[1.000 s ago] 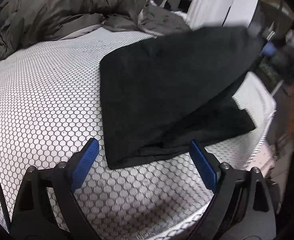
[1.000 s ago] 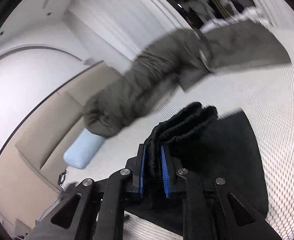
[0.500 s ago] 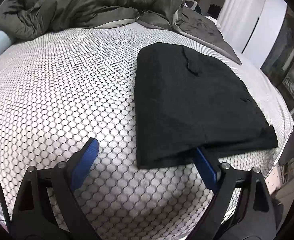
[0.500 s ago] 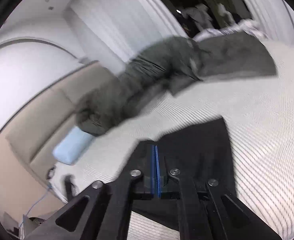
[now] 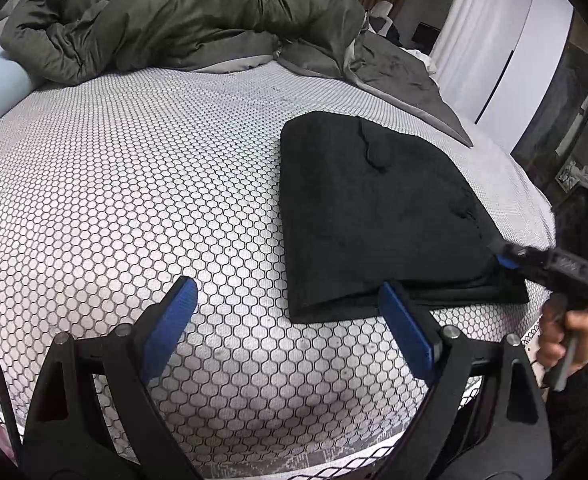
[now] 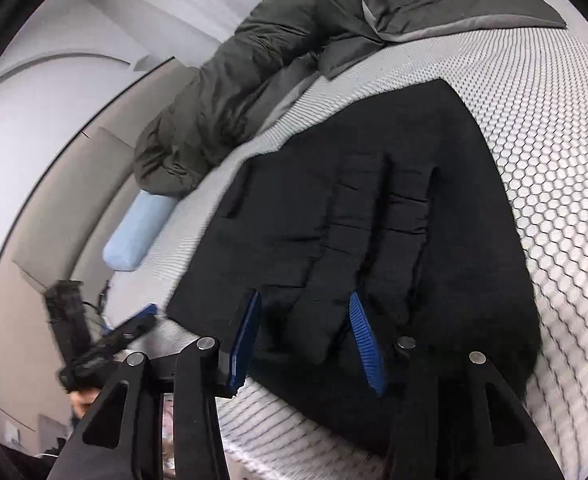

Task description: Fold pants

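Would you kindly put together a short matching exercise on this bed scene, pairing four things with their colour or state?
Things:
1. pants
2. duvet
3. bolster pillow
4. left gripper

Descriptions:
a. light blue, at the edge of the mattress under the end of the duvet
b. open, holding nothing
c. black, folded flat on the honeycomb-patterned mattress
d. dark olive-grey, bunched up along the far side of the bed

Pairs: 1-c, 2-d, 3-a, 4-b
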Tool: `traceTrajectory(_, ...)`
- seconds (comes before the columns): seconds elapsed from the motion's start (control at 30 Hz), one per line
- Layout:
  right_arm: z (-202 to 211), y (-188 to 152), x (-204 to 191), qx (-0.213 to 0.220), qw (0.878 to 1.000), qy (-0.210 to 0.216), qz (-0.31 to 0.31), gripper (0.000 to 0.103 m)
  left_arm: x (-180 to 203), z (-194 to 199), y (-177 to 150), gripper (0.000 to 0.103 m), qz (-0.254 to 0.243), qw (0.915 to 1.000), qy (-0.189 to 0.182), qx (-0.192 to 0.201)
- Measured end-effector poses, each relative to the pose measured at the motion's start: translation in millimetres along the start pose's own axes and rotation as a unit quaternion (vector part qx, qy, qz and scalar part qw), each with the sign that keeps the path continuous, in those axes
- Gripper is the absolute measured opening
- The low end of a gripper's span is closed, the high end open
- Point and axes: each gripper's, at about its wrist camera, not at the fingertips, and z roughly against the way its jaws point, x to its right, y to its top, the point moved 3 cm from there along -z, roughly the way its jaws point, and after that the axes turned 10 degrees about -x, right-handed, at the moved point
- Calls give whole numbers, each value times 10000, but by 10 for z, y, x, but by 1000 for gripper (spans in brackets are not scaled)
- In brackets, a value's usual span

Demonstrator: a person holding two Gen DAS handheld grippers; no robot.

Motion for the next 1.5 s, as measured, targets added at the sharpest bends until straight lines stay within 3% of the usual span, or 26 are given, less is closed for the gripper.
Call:
traceTrajectory(0.03,-66,2,47,17,10000,-44,-46,36,6,-13,-5,91,17,10000,-43,-21)
traceTrajectory(0.07,-94,6,60,60,9999,-130,-33,18,19,-26,2,91,26,10000,-67,-39)
traceTrajectory(0.1,-105,7,54,101,9995,-290,31,17,25,-30,-8,91,24,9999,-84,-57)
traceTrajectory(0.2,18,22,-96,258,9988,-209,352,6,45,-22,-19,91,-3,10000,-61,-54)
traceTrajectory(0.3,318,80,-320,779,9938,-382,702,5,61,-19,34,91,41,9999,-91,15)
traceTrajectory(0.37,446,120,-356,885,9915,-568,766,5,105,-31,66,91,-1,9999,-139,12)
traceTrajectory(0.5,212,112,-125,476,9868,-1374,717,5,213,-169,117,91,-170,9998,-117,-62)
traceTrajectory(0.57,13,44,54,217,9890,-1344,575,8,242,-299,197,91,-95,9998,-65,-146)
traceTrajectory(0.6,69,23,101,362,9930,-1052,399,10,243,-318,199,91,-63,9998,-90,-158)
traceTrajectory(0.63,135,26,123,441,9951,-844,281,17,244,-331,207,91,-40,9998,-117,-161)
traceTrajectory(0.67,219,34,154,500,9961,-718,109,30,246,-359,243,91,-18,9998,-102,-162)
traceTrajectory(0.73,368,40,211,649,9957,-657,-116,50,229,-368,263,91,12,9998,-64,-161)
traceTrajectory(0.77,403,59,245,677,9957,-609,-168,50,222,-374,275,91,31,9999,-58,-159)
traceTrajectory(0.93,92,210,402,45,9987,179,-479,50,144,-349,221,91,128,9998,-42,-167)
traceTrajectory(1.07,0,288,327,27,9993,-310,-218,12,119,-332,210,91,104,9998,-1,-172)
traceTrajectory(1.13,218,288,167,386,9991,-164,-85,9,105,-319,223,91,114,9998,16,-151)
traceTrajectory(1.27,638,89,-80,810,9965,-151,116,9,89,-257,173,91,124,9999,-18,-119)
traceTrajectory(1.4,372,-164,76,345,9938,-1054,56,11,141,-314,170,91,100,9998,-46,-174)
traceTrajectory(1.5,339,-207,205,301,9964,-780,-127,18,219,-335,188,91,19,9997,-74,-213)
